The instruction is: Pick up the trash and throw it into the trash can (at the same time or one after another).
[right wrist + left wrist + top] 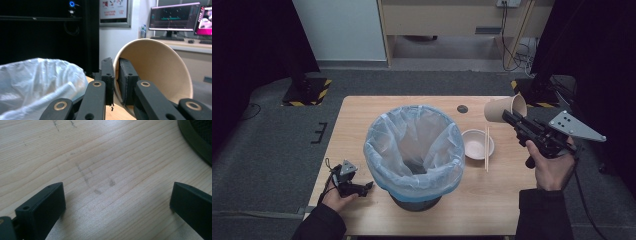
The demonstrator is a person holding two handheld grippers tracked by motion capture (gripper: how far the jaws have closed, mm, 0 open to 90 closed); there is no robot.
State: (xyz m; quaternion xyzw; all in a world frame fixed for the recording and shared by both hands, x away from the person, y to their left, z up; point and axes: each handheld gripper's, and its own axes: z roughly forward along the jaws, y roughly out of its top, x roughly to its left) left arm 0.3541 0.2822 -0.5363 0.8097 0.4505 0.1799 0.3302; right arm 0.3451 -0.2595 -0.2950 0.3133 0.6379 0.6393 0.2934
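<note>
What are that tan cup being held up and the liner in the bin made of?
The cup looks like paper: matte tan wall, thin rolled rim, pinched by the right hand-held gripper. The bin liner looks like thin plastic film: translucent, pale blue, crinkled, folded over the rim.

Paper cup (505, 109): tan, empty as far as I see, tipped on its side in the air above the table's right part, mouth facing me; my right gripper (115, 72) pinches its rim wall.
</note>
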